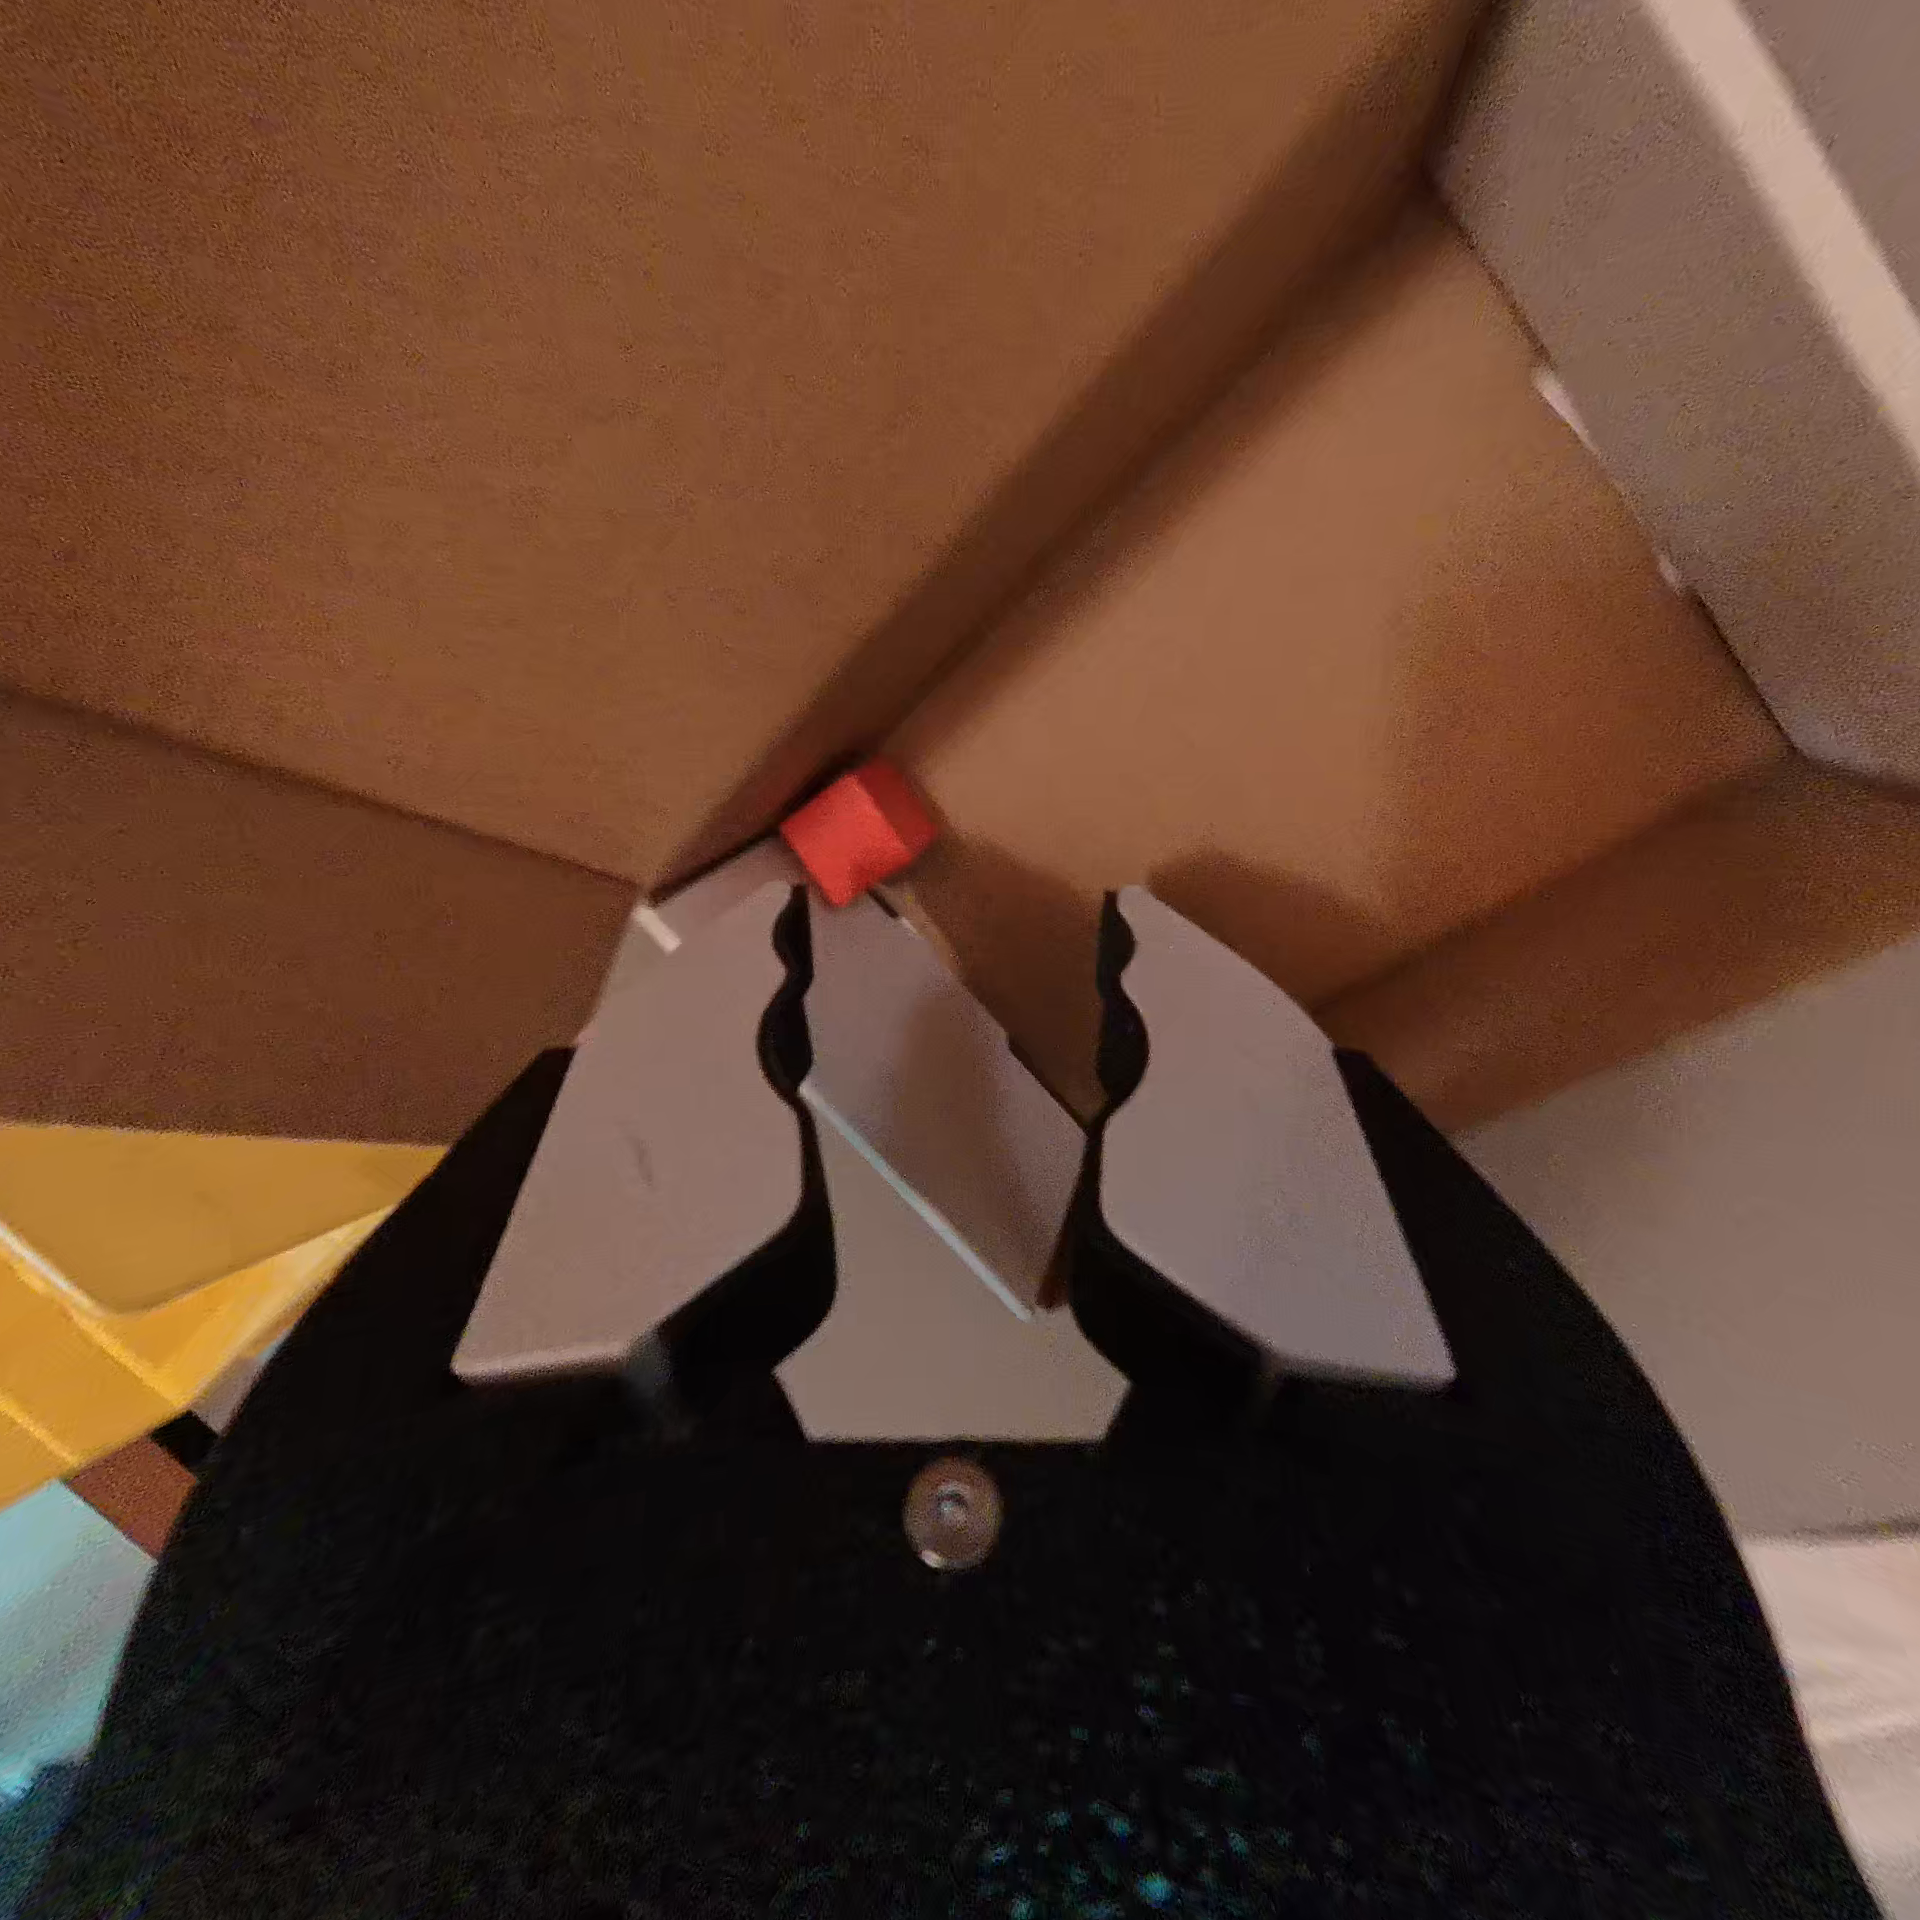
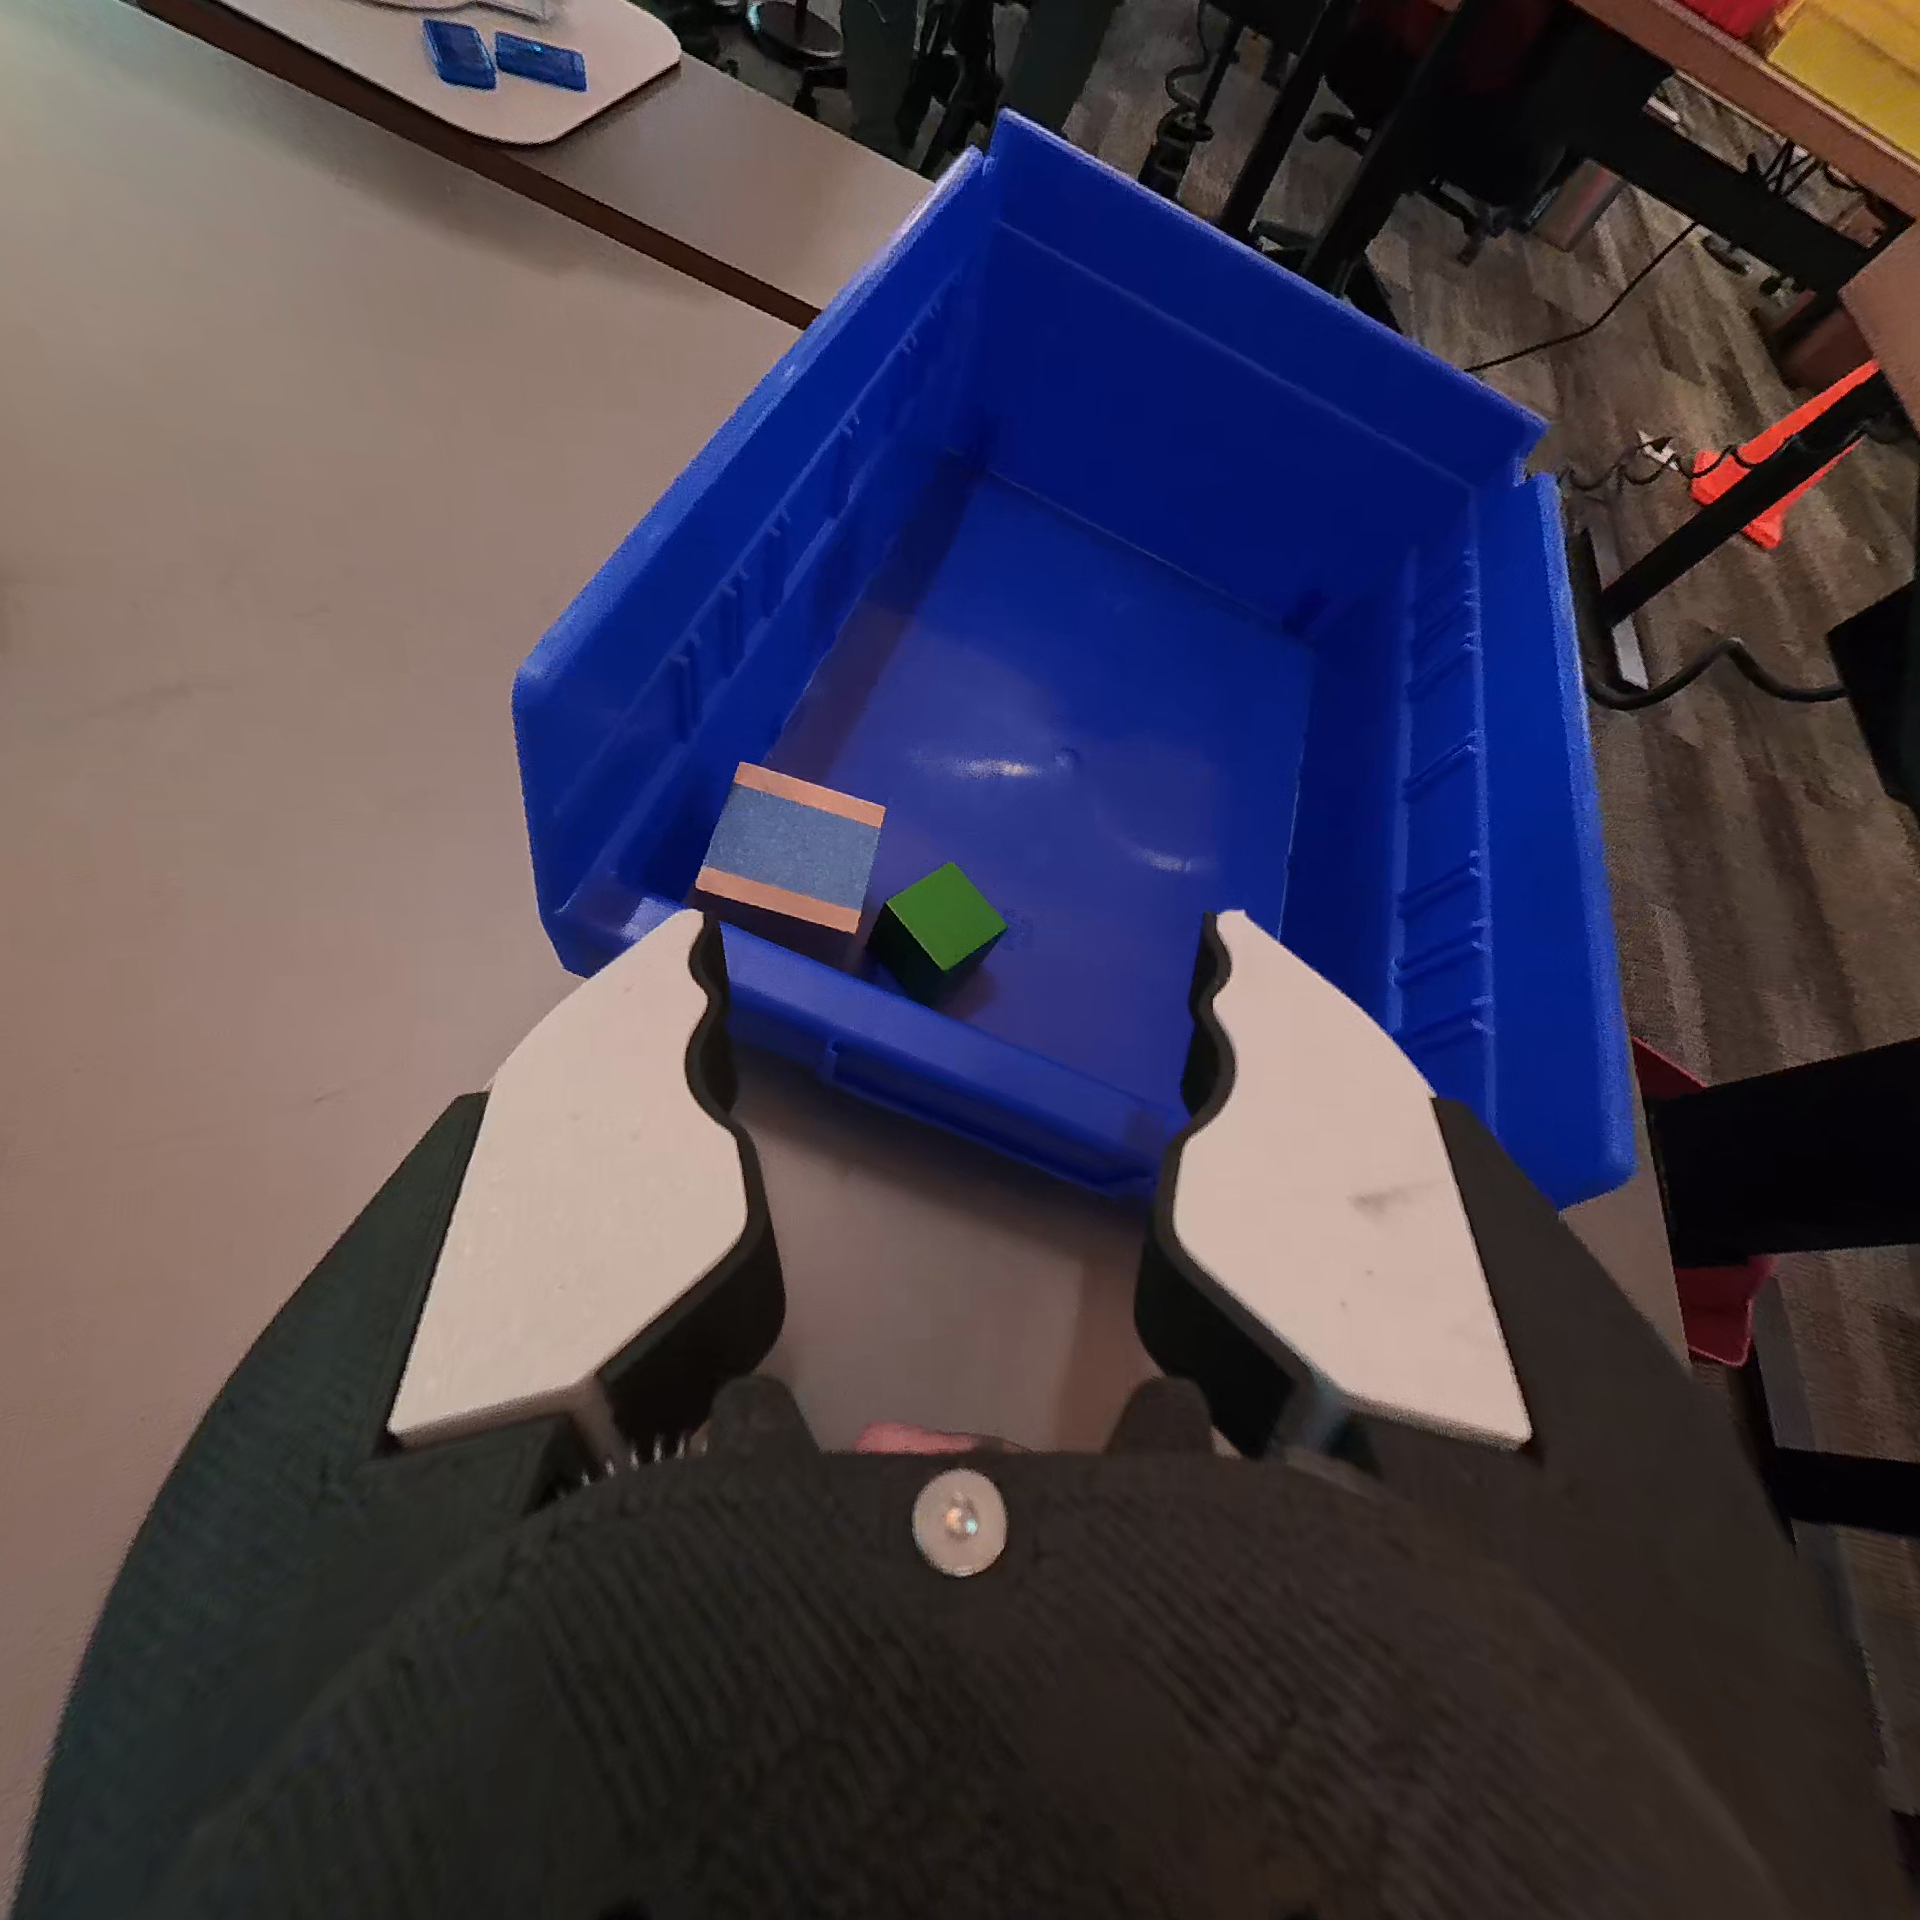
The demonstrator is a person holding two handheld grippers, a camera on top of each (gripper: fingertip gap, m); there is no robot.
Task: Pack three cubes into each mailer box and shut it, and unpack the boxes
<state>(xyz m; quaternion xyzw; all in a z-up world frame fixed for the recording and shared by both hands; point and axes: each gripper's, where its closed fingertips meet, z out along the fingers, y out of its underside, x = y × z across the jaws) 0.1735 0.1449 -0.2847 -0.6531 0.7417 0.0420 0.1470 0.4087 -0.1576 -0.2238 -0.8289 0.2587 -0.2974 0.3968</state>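
In the left wrist view the mailer box (image 1: 623, 416) fills the frame, brown inside and white outside, lid open. A red cube (image 1: 854, 836) sits wedged in its inner corner. My left gripper (image 1: 951, 935) is closed partway on a white flap of the box (image 1: 935, 1122), which spans the gap between the fingers. In the right wrist view my right gripper (image 2: 961, 930) is open and empty just above the near rim of a blue bin (image 2: 1195, 343). In the bin lie a green cube (image 2: 940, 925) and a block with blue tape on top (image 2: 795, 847).
A yellow bin (image 1: 156, 1247) shows low on the left under the box. The blue bin stands at the right edge of the grey table (image 2: 260, 623), with floor beyond. A mat with blue items (image 2: 499, 57) lies far left. An orange cone (image 2: 1766, 468) stands on the floor.
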